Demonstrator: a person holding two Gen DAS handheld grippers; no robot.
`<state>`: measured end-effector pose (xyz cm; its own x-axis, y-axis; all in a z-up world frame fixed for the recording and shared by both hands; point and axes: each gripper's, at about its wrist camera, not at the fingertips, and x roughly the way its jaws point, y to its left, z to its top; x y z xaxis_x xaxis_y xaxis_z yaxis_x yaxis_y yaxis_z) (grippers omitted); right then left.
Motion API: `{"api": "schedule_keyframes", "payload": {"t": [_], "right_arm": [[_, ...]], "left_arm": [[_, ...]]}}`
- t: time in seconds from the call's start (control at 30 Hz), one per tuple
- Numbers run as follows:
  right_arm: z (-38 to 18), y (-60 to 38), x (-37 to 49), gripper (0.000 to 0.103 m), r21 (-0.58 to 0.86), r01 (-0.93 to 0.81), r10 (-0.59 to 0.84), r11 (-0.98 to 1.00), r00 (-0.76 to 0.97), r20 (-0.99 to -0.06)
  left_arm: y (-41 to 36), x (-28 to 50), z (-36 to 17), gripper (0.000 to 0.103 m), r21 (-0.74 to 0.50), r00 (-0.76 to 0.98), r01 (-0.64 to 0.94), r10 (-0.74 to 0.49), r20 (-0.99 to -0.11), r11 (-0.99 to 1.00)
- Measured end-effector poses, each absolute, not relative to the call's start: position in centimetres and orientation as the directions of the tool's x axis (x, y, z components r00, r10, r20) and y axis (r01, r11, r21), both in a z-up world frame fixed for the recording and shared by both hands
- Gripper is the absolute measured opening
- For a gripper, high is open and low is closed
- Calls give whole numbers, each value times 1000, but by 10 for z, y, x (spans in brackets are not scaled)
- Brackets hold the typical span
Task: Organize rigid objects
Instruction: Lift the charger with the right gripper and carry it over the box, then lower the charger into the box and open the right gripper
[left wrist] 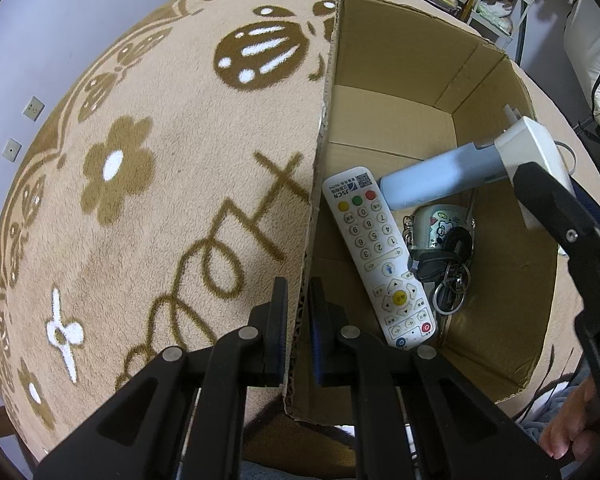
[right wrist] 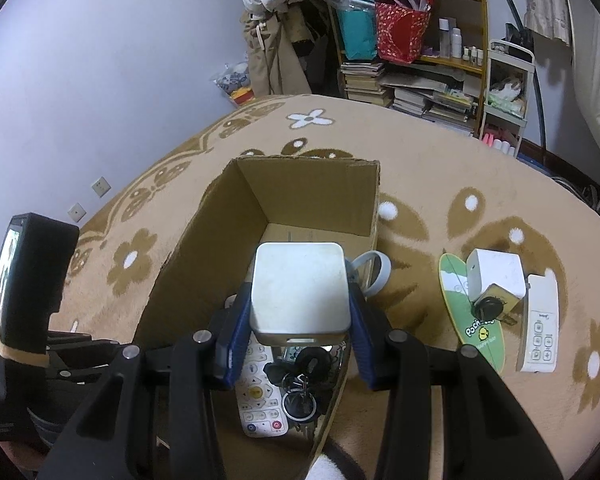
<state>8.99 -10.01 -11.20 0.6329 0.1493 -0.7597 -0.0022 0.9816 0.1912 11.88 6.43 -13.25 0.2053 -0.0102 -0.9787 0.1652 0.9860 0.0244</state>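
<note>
White gadget [right wrist: 300,292] | rigid, smooth, likely light; grip flat sides | right gripper [right wrist: 298,330] clamps it above box [right wrist: 312,184] | left gripper [left wrist: 298,320] pinches box wall

The box [right wrist: 312,192] stands on the rug [right wrist: 440,168], and in it the remote [left wrist: 378,256] lies along the left wall with the keys [left wrist: 448,276] and a cup [left wrist: 436,226] just beside it on the right. Right of the box, well apart, a cube [right wrist: 496,274] sits on an oval board [right wrist: 470,320], with a flat controller [right wrist: 540,328] just beside them. Shelves [right wrist: 412,40] stand behind the rug.
</note>
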Motion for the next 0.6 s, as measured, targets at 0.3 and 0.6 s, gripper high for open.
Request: {"api": "schedule_keyframes", "payload": {"t": [0.3, 0.6], "right_arm": [[-117, -91, 91, 48, 129, -20, 112, 991, 636, -764], [-118, -91, 93, 48, 140, -18, 119, 990, 639, -760]], "left_arm": [[64, 119, -133, 10, 24, 205, 165, -11, -979, 986], [64, 119, -132, 10, 23, 205, 165, -12, -979, 986]]}}
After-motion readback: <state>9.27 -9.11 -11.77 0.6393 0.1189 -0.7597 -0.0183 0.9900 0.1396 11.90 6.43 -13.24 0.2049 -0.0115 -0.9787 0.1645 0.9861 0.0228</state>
